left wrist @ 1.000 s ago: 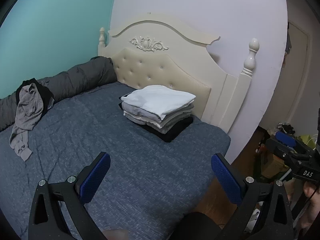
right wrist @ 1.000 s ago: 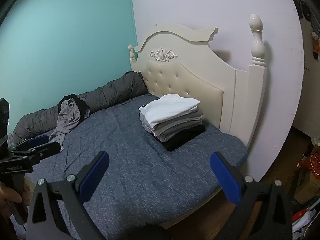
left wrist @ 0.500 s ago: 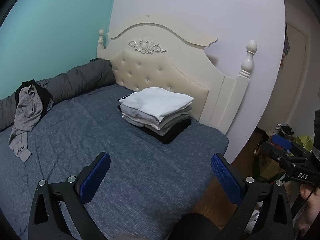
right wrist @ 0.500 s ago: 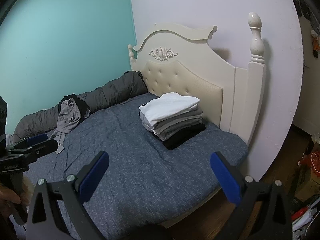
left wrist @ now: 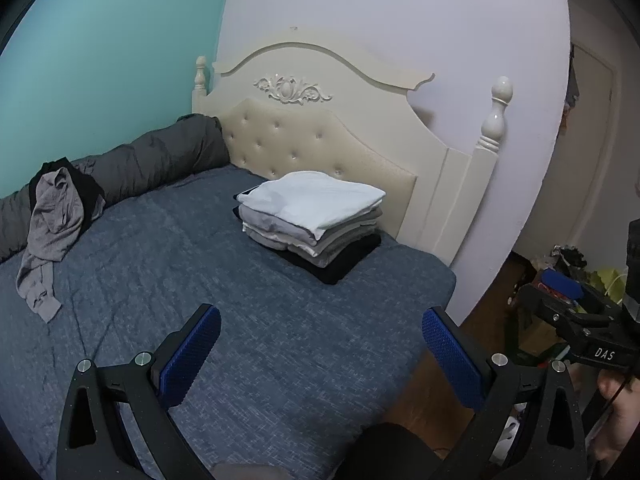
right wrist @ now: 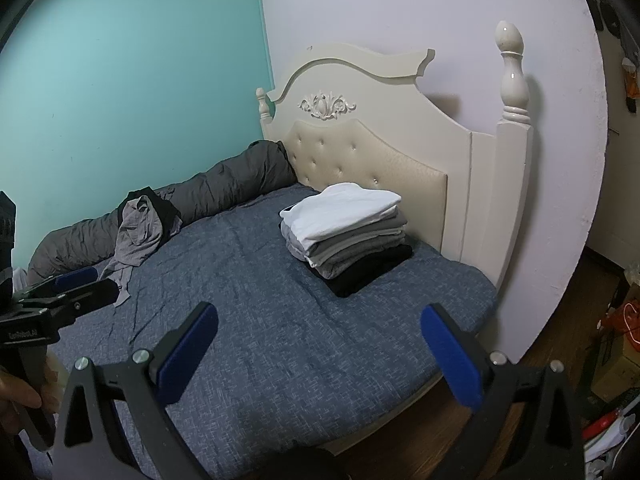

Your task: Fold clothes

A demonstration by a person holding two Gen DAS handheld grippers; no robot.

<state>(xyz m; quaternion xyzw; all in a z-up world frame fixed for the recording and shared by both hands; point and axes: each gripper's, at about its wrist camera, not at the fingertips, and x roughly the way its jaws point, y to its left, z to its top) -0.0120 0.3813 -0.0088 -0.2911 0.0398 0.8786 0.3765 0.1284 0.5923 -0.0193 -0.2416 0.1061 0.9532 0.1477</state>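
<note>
**Grey garment lying unfolded, both grippers hovering empty**

Grey, crumpled fabric: the unfolded garment (left wrist: 46, 232) is lying ahead and far to the left of the left gripper (left wrist: 320, 354), draped partly over a black garment (left wrist: 90, 196) and the dark grey rolled duvet (left wrist: 160, 156) along the teal wall (left wrist: 100, 40). One sleeve or leg is trailing down onto the blue bedcover (left wrist: 200, 264). Neither tool is touching it.

Folded stack (left wrist: 312, 216): sitting straight ahead of the left gripper, well apart from it, close to the cream headboard (left wrist: 320, 128). A white piece is lying on top, grey and pale layers are sitting below, and a black piece is at the bottom. From the right gripper (right wrist: 318, 350) the stack is likewise showing ahead, slightly right of centre.

Left gripper: blue-padded fingers (left wrist: 192, 356) are standing wide apart, holding nothing, hovering over the near part of the bedcover.

Right gripper: fingers (right wrist: 186, 352) are also spread wide and holding nothing, over the near corner of the bed. In the left wrist view it is appearing at the far right, off the bed's edge, above the wooden floor (left wrist: 488, 300), with a hand (left wrist: 616, 400) gripping its handle.

Clutter (right wrist: 616, 360) is lying on the floor to the right of the right gripper; items too small to identify.
</note>
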